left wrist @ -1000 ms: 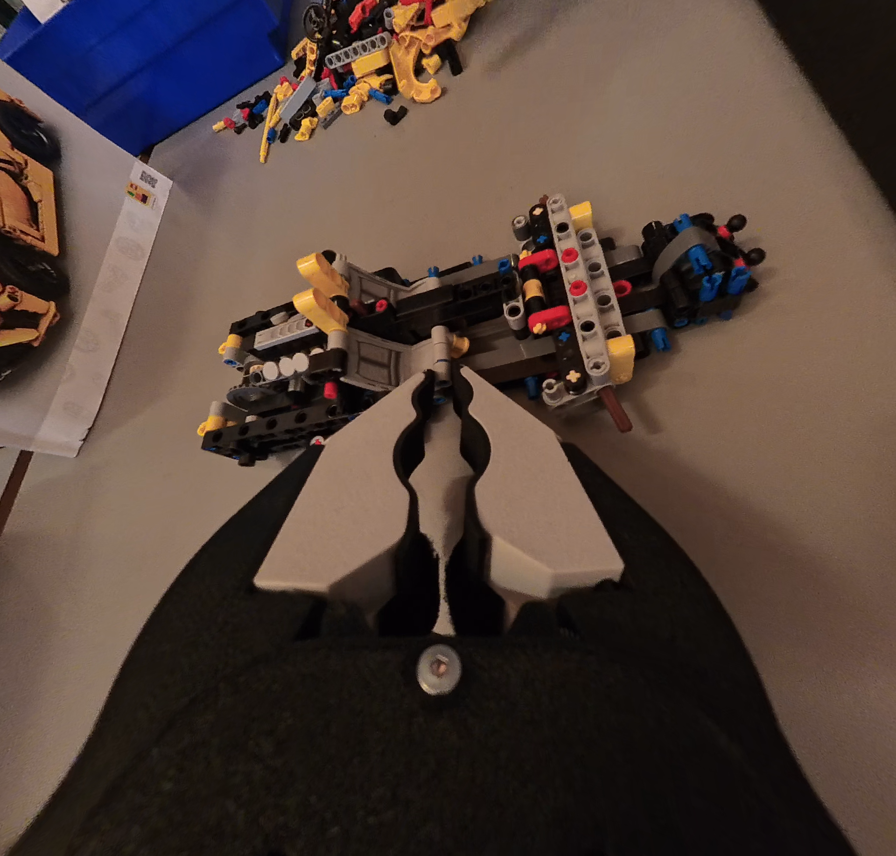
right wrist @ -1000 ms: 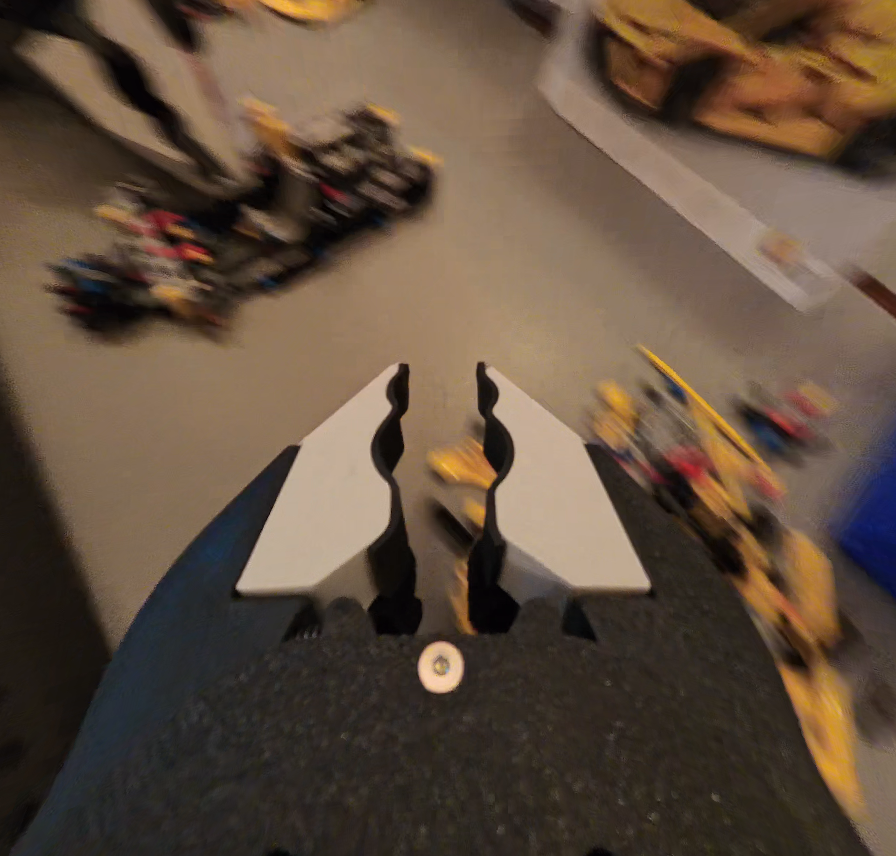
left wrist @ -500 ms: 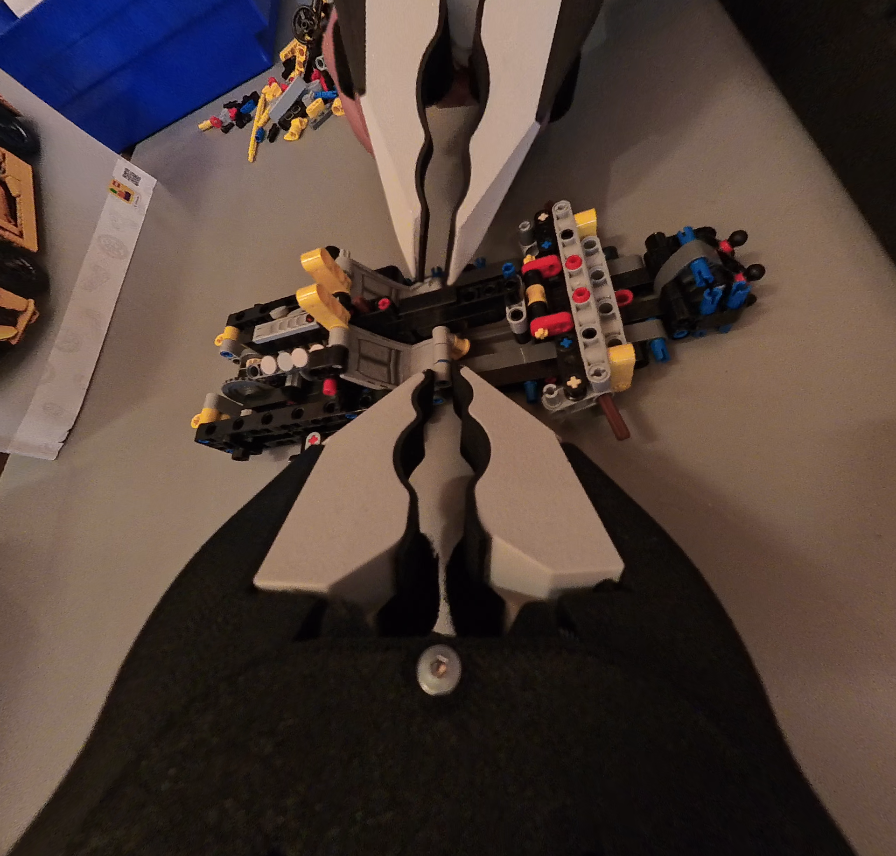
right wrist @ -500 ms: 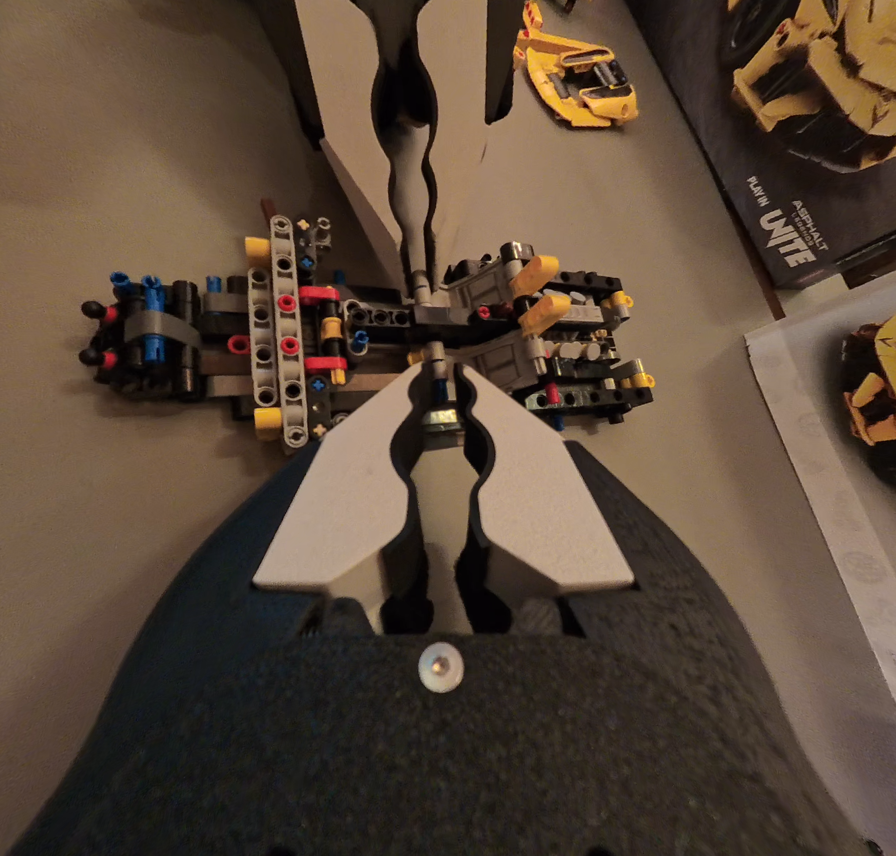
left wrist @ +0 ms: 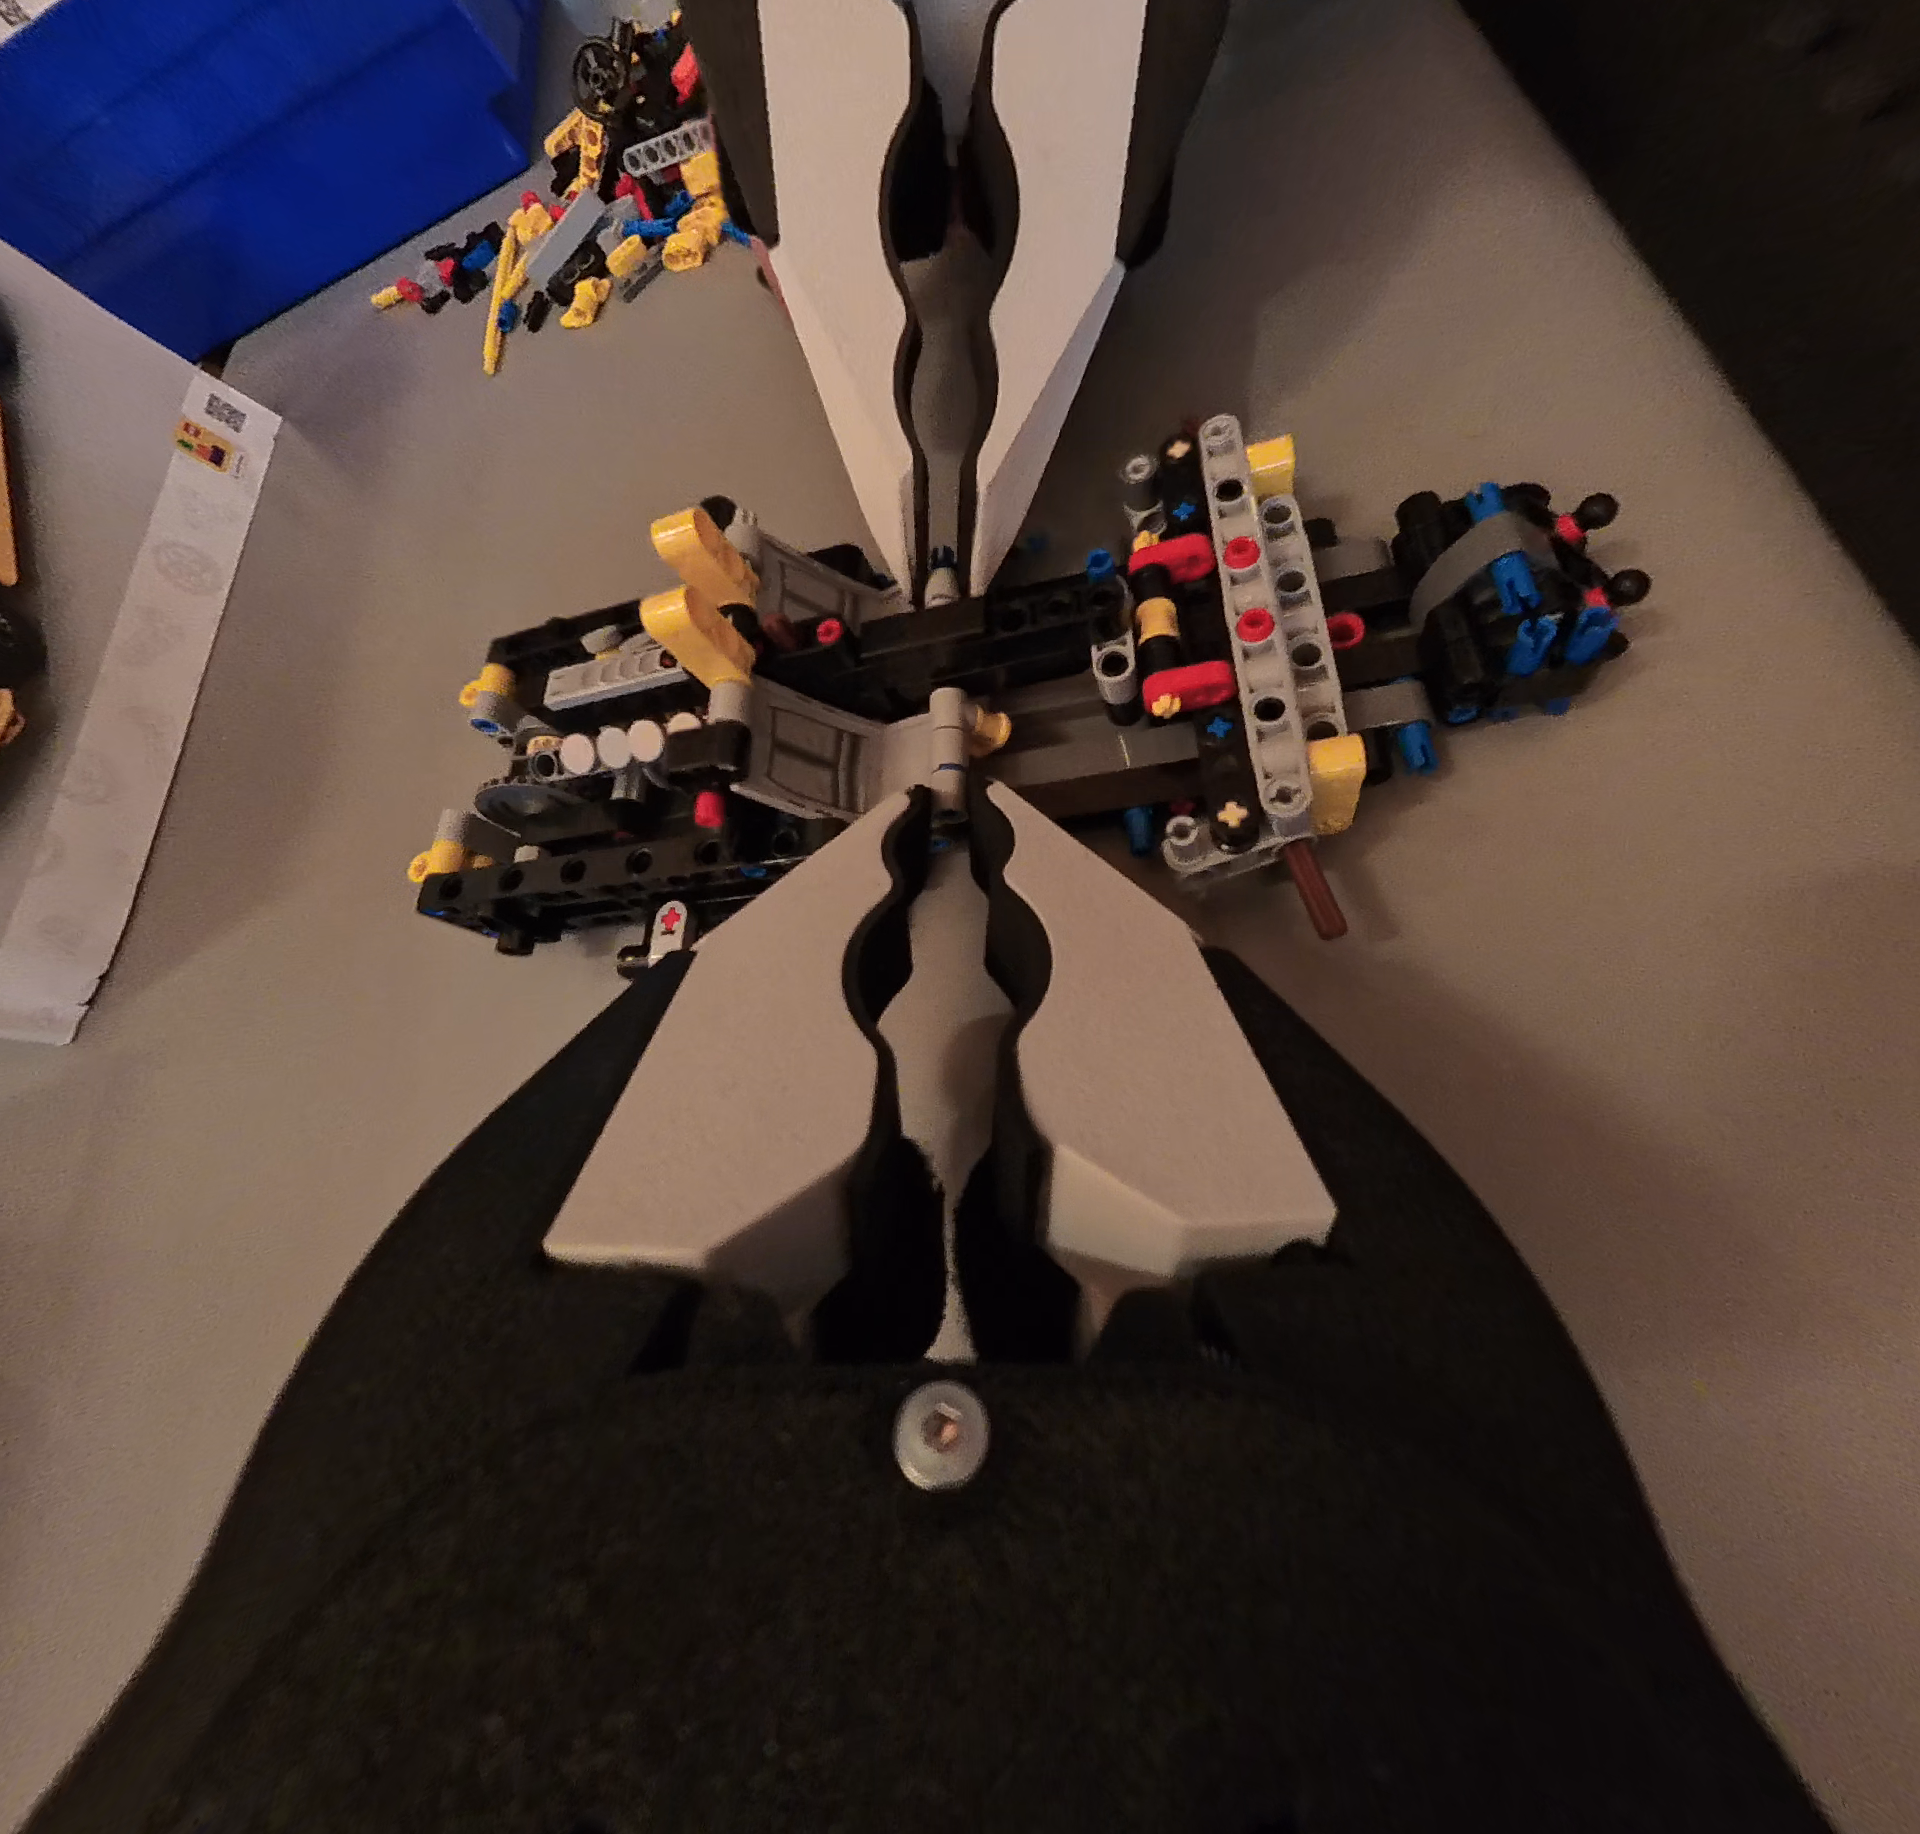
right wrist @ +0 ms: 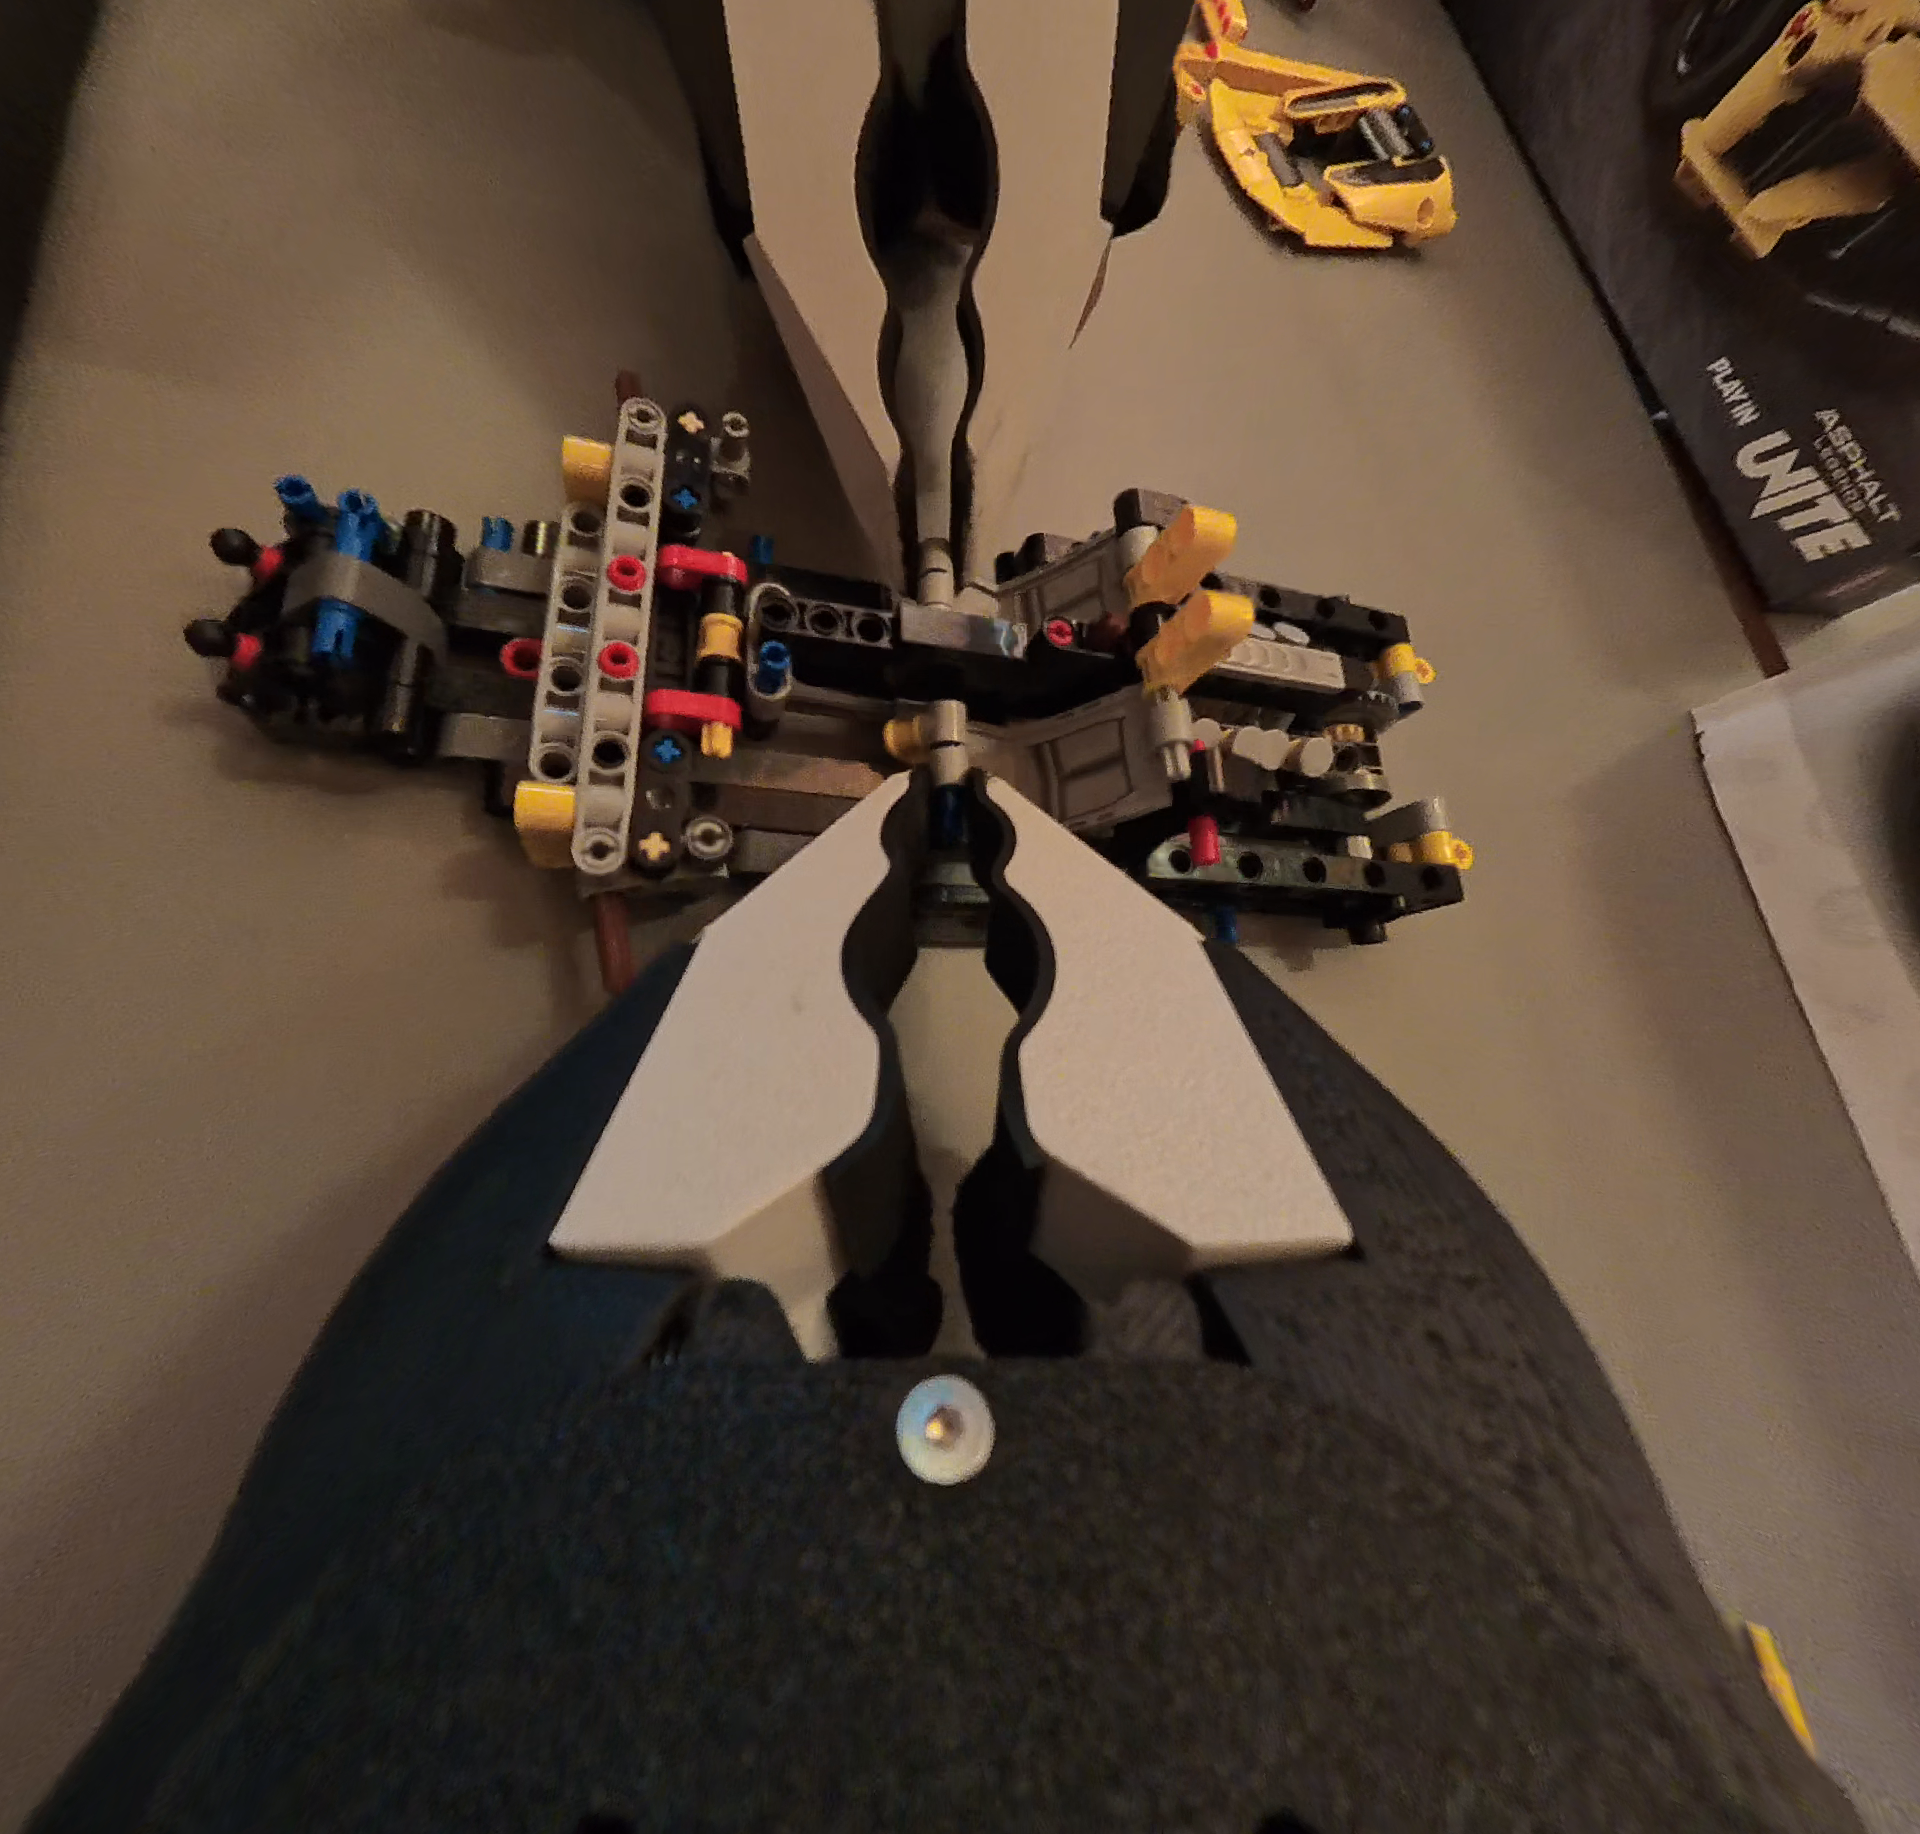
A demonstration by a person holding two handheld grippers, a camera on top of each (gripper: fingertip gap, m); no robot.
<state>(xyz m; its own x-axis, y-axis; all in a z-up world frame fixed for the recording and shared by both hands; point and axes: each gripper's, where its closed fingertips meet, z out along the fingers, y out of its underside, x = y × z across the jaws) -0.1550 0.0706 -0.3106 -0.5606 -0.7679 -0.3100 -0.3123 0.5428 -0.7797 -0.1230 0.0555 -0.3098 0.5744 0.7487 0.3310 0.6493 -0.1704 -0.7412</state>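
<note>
Nearest the left-wrist lens, left claw (left wrist: 943, 805) tips pinch a small grey pin on the near side of the chassis (left wrist: 997, 683), jaws nearly closed on it. Chassis lies flat on the counter (left wrist: 1558, 1109), long axis running left-right, built from black, grey, yellow, red and blue beams. Brown axle (left wrist: 1317, 899) sticks out at its near right corner. Right claw (left wrist: 943, 579) comes in from the far side, tips narrowed onto a small white-blue pin at the chassis's far edge; both claws meet it mid-length, opposite each other.

Right-wrist view agrees: right claw (right wrist: 943, 797) tips are set tight on a grey-and-blue pin, left claw (right wrist: 940, 558) opposite.

Open counter right of the chassis, running to the dark counter edge at far right. Bare counter near left too. Paper sheet (left wrist: 125, 662) lies at left, apart from the chassis. Loose parts pile (left wrist: 592, 205) sits far left, beyond the sheet, partly behind the right claw. Blue bin (left wrist: 229, 111) is at far left corner, just beside the pile. Right-wrist view shows a yellow sub-build (right wrist: 1330, 153) behind the left claw, dark box (right wrist: 1745, 226) at the counter's right edge.
</note>
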